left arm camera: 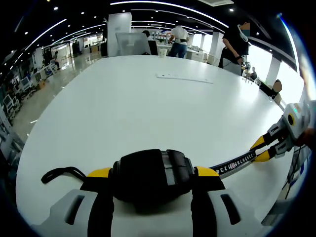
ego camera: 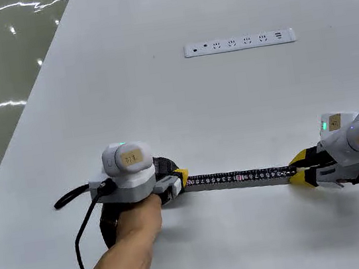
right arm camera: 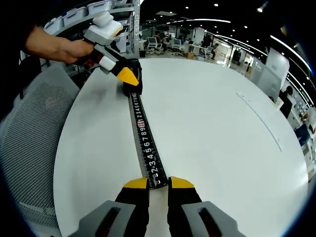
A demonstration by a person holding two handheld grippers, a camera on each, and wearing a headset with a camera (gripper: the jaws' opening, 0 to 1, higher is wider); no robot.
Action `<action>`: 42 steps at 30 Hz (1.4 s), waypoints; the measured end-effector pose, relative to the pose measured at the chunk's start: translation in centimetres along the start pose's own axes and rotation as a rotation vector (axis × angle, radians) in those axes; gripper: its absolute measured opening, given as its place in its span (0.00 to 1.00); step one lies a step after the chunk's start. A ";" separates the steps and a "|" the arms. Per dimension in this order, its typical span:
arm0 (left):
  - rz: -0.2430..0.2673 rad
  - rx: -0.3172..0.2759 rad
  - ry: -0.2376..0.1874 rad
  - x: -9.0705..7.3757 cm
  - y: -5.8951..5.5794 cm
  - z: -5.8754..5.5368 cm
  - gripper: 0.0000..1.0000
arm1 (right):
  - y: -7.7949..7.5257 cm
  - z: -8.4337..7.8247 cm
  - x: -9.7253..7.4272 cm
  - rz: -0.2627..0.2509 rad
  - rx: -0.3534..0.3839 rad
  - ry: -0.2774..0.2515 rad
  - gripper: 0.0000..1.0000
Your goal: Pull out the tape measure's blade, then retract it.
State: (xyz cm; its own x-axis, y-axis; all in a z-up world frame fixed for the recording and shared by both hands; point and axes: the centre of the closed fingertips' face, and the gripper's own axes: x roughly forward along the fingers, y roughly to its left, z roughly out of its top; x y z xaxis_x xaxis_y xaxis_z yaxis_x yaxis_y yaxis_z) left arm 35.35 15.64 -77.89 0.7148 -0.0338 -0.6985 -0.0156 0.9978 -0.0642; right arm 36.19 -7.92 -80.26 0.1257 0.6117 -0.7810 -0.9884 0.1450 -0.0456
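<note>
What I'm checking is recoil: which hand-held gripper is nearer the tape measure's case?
Left. The left hand-held gripper is shut on the case; the right hand-held gripper is apart from it, gripping the tip of the pulled-out blade.

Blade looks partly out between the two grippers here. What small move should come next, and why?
Probably draw the right gripper a little farther from the left gripper. Its jaws are shut on the blade tip, the left clamps the tape measure case on the table, and only a short run of numbers is out.
</note>
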 end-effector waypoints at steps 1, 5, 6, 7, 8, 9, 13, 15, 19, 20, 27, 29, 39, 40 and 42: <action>0.000 0.000 0.000 0.0 0.0 0.0 0.58 | 0.0 0.0 0.1 0.000 0.000 0.000 0.10; 0.000 -0.001 0.002 0.0 0.0 0.0 0.58 | 0.0 0.1 0.2 0.002 0.000 -0.001 0.10; 0.000 -0.002 0.002 0.0 0.0 0.0 0.58 | 0.0 0.1 0.3 0.002 -0.001 -0.001 0.10; -0.001 -0.002 0.002 0.0 0.0 0.0 0.58 | 0.0 0.1 0.3 0.003 -0.001 -0.001 0.10; -0.001 -0.003 0.003 0.0 0.0 0.0 0.58 | -0.1 0.2 0.4 0.003 -0.001 -0.001 0.10; -0.002 -0.003 0.003 0.0 0.0 0.0 0.58 | -0.1 0.2 0.4 0.004 -0.001 -0.001 0.10; -0.004 -0.005 0.007 0.1 0.1 0.0 0.58 | 0.0 0.5 0.6 0.006 -0.001 -0.003 0.10; -0.005 -0.007 0.009 0.3 0.1 -0.1 0.58 | 0.1 0.6 0.7 0.007 -0.002 -0.004 0.10; -0.007 -0.009 0.012 0.5 0.3 -0.1 0.58 | 0.2 0.9 1.0 0.011 -0.005 -0.006 0.10; -0.007 -0.009 0.012 0.5 0.3 -0.1 0.58 | 0.2 1.1 1.1 0.012 -0.005 -0.007 0.10; -0.007 -0.009 0.013 0.6 0.3 -0.1 0.58 | 0.3 1.2 1.2 0.014 -0.008 -0.007 0.10; -0.006 -0.009 0.013 0.7 0.3 -0.1 0.58 | 0.4 1.2 1.2 0.015 -0.007 -0.006 0.10; -0.006 -0.012 0.013 0.7 0.2 -0.1 0.58 | 0.5 1.6 1.4 0.019 -0.008 -0.011 0.10; -0.007 -0.013 0.014 0.7 0.2 -0.1 0.58 | 0.5 1.7 1.5 0.020 -0.008 -0.014 0.10; -0.008 -0.015 0.014 0.7 0.1 -0.1 0.58 | 0.6 1.9 1.6 0.022 -0.008 -0.018 0.10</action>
State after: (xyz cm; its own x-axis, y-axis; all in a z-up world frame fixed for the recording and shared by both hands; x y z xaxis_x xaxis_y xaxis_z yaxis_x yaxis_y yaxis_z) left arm 35.74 15.74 -78.45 0.7050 -0.0427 -0.7079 -0.0201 0.9966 -0.0802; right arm 35.98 -5.37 -80.37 0.1050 0.6288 -0.7704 -0.9916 0.1249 -0.0331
